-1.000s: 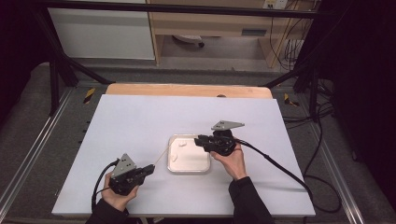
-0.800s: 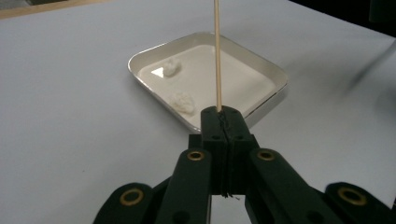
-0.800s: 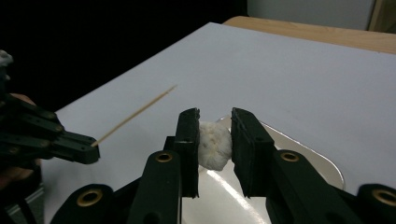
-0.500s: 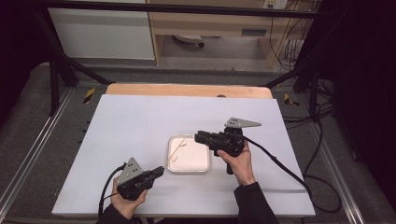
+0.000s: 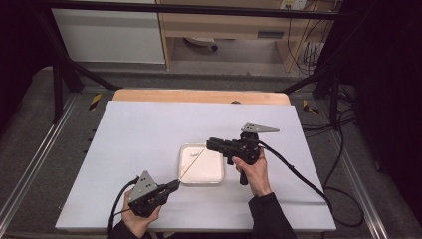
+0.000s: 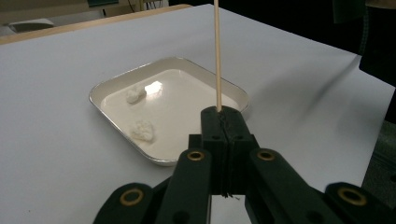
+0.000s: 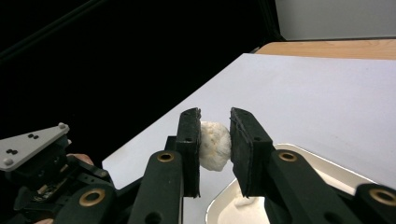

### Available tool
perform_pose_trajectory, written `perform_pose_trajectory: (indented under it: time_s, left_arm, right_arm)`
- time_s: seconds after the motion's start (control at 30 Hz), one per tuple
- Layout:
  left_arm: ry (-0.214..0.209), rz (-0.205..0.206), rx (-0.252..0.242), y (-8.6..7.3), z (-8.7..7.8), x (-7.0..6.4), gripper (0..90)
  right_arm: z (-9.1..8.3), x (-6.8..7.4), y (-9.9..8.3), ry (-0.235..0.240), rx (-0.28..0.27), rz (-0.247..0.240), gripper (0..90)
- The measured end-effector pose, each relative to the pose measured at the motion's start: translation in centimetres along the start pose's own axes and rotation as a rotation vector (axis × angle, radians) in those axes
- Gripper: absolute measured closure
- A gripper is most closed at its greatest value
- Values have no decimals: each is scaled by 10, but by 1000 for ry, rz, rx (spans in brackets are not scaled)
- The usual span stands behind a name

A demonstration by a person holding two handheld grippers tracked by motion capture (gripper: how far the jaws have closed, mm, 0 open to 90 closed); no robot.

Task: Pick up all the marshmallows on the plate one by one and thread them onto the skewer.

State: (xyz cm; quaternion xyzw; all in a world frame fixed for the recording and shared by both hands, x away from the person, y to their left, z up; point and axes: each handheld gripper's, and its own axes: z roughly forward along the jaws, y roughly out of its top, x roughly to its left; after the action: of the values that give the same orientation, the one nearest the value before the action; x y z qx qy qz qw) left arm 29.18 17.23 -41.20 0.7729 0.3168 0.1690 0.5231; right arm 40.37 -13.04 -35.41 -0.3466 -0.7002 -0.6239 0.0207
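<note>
A white square tray (image 5: 213, 179) (image 6: 105, 90) (image 7: 322, 163) lies mid-table with two white lumps (image 6: 142, 129) (image 6: 133, 94) inside. My left gripper (image 5: 174, 185) (image 6: 222, 114), near the table's front edge, is shut on a thin wooden skewer (image 5: 190, 163) (image 6: 217, 56) that slants up over the tray. My right gripper (image 5: 209, 144) (image 7: 215, 135) hovers above the tray's right rim, shut on a white lump (image 7: 214, 145) held between its pads. In the right gripper view the left gripper's grey plate (image 7: 28, 145) sits at the lower left.
White sheet (image 5: 149, 129) covers the table, with a wooden edge (image 5: 199, 95) at the back. Black cables (image 5: 298, 174) trail from both grippers. Metal rails (image 5: 30, 164) run along both sides of the table. Dark floor and shelving lie beyond.
My right gripper has lifted off the tray with a white lump and drawn back to the right. My left gripper has moved right, bringing the skewer over the tray.
</note>
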Motion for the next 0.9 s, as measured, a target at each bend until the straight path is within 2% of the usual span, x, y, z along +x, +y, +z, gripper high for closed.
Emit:
perform_pose_trajectory:
  time_s: [0.6, 0.9]
  left_arm:
    - [-4, 19, -20, 0, -2, -2, 890]
    - [-5, 41, 4, -2, 0, -2, 891]
  right_arm:
    - [6, -1, -3, 75, 9, 66, 772]
    - [8, 1, -7, 115, 35, 79, 802]
